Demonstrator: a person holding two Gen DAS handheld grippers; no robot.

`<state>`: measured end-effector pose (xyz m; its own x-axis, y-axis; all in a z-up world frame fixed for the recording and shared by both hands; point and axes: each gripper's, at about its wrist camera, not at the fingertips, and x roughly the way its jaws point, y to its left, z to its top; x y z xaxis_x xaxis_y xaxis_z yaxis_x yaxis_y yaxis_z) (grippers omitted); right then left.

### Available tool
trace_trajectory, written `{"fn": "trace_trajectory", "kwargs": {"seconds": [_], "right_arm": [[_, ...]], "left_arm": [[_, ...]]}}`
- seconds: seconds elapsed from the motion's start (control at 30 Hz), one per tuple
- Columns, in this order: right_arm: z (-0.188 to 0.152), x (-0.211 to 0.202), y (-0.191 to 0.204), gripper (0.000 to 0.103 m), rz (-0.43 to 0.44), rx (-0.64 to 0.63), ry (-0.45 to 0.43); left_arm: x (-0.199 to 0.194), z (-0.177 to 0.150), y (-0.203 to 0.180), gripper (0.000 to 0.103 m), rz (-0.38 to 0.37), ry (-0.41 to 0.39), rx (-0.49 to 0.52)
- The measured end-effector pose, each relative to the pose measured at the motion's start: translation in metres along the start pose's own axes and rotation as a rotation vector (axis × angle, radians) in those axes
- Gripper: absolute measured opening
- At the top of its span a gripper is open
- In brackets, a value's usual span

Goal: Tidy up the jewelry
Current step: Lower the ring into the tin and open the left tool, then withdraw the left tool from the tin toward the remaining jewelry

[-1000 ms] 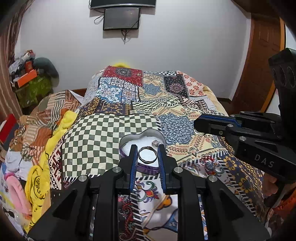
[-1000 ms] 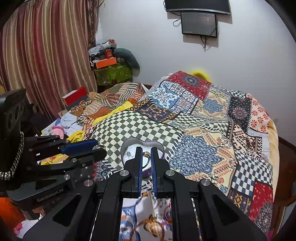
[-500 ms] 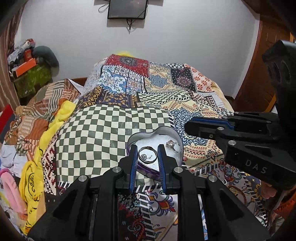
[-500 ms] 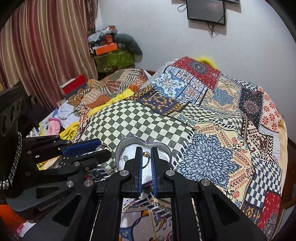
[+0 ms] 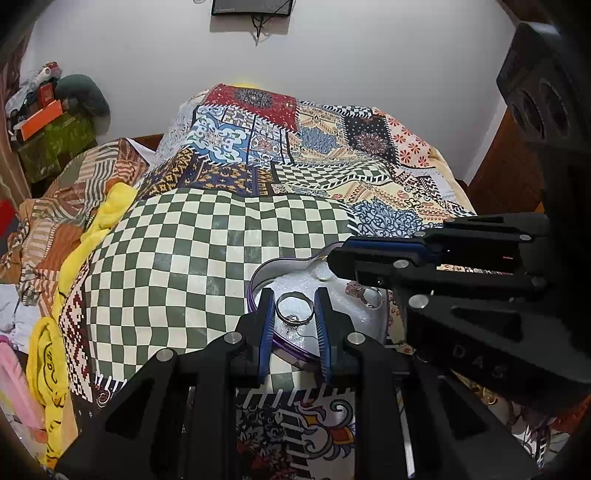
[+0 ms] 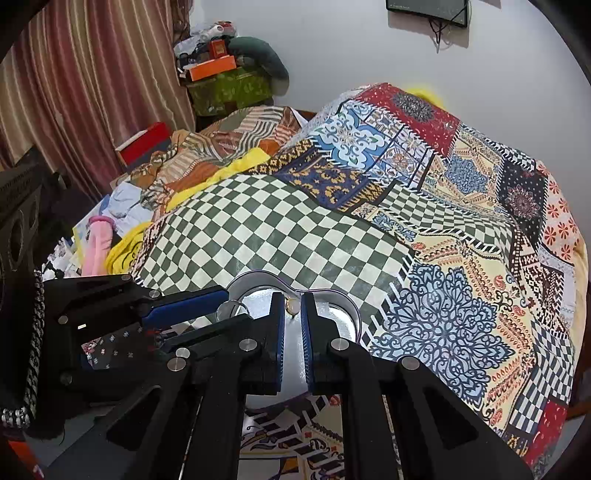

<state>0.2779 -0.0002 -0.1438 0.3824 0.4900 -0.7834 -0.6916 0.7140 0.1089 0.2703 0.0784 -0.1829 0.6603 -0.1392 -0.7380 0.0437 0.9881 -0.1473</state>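
A heart-shaped silver tin (image 5: 266, 269) with a purple rim lies open on the patchwork bed; it also shows in the right wrist view (image 6: 343, 299). My left gripper (image 5: 294, 312) is shut on a silver ring (image 5: 294, 313) and holds it just over the tin's white lining. Another ring with a stone (image 5: 365, 295) lies inside the tin. My right gripper (image 6: 291, 308) is shut on a small gold ring (image 6: 291, 305) over the tin's notch. It reaches in from the right in the left wrist view (image 5: 340, 258).
The bed is covered by a green-checked and patterned quilt (image 5: 207, 251). Yellow cloth and clothes (image 5: 48, 354) pile at the left. A curtain (image 6: 74, 92), boxes (image 6: 214, 70) and a wall screen (image 5: 251, 7) stand behind.
Both grippers have moved forward and down over the tin, each keeping its ring. The tin now sits closer and larger under the fingertips.
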Motion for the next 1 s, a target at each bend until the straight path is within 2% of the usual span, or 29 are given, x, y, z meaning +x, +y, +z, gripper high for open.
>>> {"fn": "trace_trajectory", "kwargs": {"seconds": [0.53,0.63,0.7,0.77,1.0], "right_arm": [[-0.001,0.0,-0.003,0.009,-0.005,0.031,0.019],[-0.002,-0.007,-0.004,0.017,-0.009,0.041,0.003],[-0.002,-0.012,-0.005,0.029,-0.014,0.046,-0.012],[-0.004,-0.02,-0.004,0.034,-0.027,0.042,-0.033],[-0.008,-0.044,-0.004,0.036,-0.049,0.032,-0.076]], "left_arm": [[-0.003,-0.002,-0.005,0.02,-0.018,0.013,-0.003],[-0.008,-0.003,-0.007,0.023,-0.012,0.007,-0.001],[-0.014,-0.003,-0.008,0.026,-0.008,-0.002,-0.003],[-0.019,-0.002,-0.008,0.03,-0.008,-0.01,-0.007],[-0.04,0.0,-0.009,0.037,0.002,-0.039,-0.017]]}}
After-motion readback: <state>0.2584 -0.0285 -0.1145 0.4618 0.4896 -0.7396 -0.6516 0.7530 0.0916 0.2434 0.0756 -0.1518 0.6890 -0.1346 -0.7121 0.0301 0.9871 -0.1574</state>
